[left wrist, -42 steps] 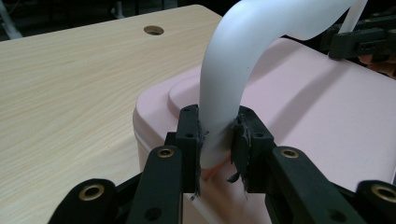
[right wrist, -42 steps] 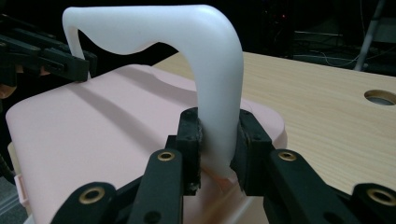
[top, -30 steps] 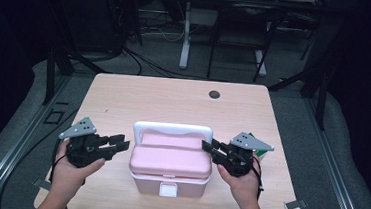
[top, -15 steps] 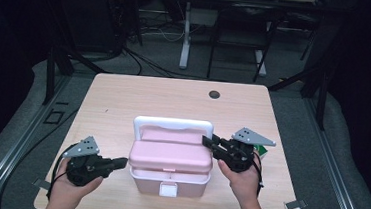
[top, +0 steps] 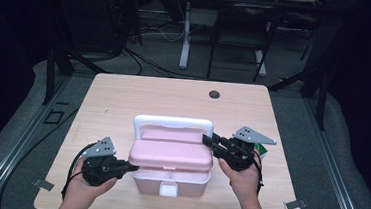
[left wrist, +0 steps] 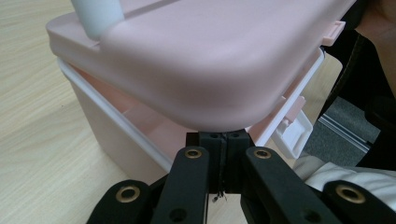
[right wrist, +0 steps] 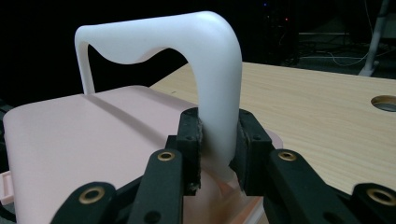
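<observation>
Pink box: right tool clamps its white handle; left tool, clenched empty, sits under the lid.

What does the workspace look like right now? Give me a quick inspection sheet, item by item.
Surface: light wooden table, with a round hole near the far edge.
Job's things: pink box near the front edge, lid lifted slightly off the base; white handle upright.
Clutter: a small green thing beside the right hand, too hidden to identify.
Grippers: left claw shut, its tips under the lid's corner; right claw shut on the white handle's leg.
Cables: a black cable loops from the left claw.
Surroundings: dark room, grey floor mat, stands and loose cables beyond the table.
</observation>
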`<action>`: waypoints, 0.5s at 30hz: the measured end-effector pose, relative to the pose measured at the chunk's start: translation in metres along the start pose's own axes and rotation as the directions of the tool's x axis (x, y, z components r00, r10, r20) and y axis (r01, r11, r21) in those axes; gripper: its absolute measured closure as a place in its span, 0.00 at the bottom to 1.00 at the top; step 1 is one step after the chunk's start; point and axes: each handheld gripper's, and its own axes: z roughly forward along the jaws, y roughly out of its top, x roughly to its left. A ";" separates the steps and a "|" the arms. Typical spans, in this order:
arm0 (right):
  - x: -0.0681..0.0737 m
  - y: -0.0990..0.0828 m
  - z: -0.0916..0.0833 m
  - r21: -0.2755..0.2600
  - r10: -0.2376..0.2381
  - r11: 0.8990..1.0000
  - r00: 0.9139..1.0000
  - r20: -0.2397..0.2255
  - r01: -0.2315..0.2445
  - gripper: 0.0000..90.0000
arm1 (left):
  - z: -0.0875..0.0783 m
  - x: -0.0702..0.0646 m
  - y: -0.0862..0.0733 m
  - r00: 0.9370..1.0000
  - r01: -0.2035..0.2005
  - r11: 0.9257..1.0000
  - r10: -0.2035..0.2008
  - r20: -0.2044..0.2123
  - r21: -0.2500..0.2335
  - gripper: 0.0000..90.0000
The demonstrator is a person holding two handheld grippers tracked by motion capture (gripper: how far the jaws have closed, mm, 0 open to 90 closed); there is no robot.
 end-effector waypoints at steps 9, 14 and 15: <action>-0.001 -0.001 0.000 -0.002 -0.001 1.000 1.000 -0.006 0.001 0.82 | 0.005 0.001 0.002 1.000 0.004 1.000 -0.004 0.000 0.008 1.00; -0.001 -0.002 0.000 -0.004 0.009 1.000 1.000 -0.011 -0.009 0.82 | 0.004 0.001 0.003 1.000 0.004 1.000 -0.004 -0.007 -0.001 1.00; -0.001 -0.002 0.000 -0.004 0.011 1.000 1.000 -0.012 -0.011 0.82 | 0.003 0.000 0.003 1.000 0.003 1.000 -0.003 -0.008 0.001 1.00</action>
